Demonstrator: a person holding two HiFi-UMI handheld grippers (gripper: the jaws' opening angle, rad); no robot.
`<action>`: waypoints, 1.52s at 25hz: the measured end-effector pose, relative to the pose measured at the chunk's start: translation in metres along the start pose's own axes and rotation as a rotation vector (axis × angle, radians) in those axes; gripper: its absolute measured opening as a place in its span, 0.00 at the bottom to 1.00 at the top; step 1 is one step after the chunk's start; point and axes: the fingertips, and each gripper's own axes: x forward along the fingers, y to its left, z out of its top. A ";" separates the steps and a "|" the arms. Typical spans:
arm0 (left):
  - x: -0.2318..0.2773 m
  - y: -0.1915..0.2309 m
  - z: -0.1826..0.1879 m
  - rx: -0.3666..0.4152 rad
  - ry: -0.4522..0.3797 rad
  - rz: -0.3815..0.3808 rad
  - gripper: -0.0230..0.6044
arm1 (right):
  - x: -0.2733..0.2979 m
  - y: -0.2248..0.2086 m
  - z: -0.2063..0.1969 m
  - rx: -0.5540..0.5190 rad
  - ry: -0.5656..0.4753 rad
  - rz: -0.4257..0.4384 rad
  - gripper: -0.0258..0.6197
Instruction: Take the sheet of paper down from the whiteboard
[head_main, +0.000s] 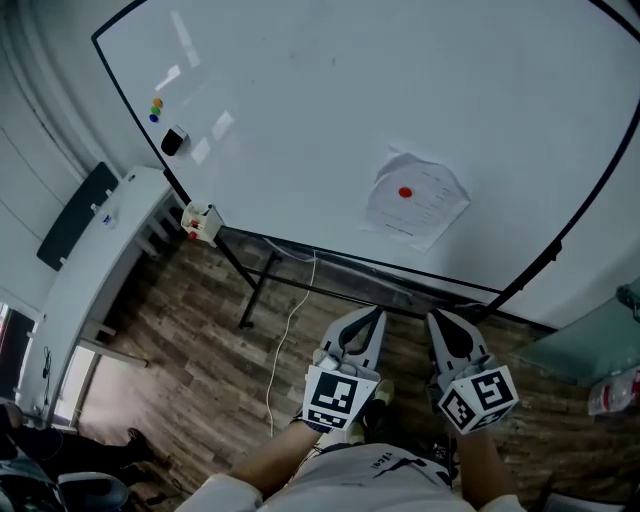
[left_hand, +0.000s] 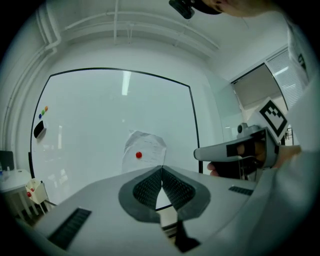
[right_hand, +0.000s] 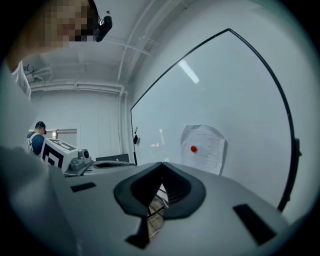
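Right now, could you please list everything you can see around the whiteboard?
whiteboard: one, white with black frame, straight ahead
sheet of paper: one, white, creased, whiteboard's lower right
magnet: one, red, pinning the sheet
small magnets: three, orange, green, blue, whiteboard's upper left
eraser: one, black, just below those
cable: one, white, on the wooden floor
left gripper: one, grey, jaws shut, empty
right gripper: one, grey, jaws shut, empty
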 end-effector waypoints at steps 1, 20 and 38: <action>0.009 0.006 0.000 0.005 0.004 0.007 0.06 | 0.009 -0.006 0.001 -0.005 -0.001 0.004 0.06; 0.150 0.112 0.025 0.099 0.038 0.066 0.06 | 0.158 -0.100 0.004 0.006 0.014 0.017 0.06; 0.212 0.147 0.043 0.197 -0.016 -0.255 0.20 | 0.210 -0.122 -0.006 0.082 -0.024 -0.308 0.17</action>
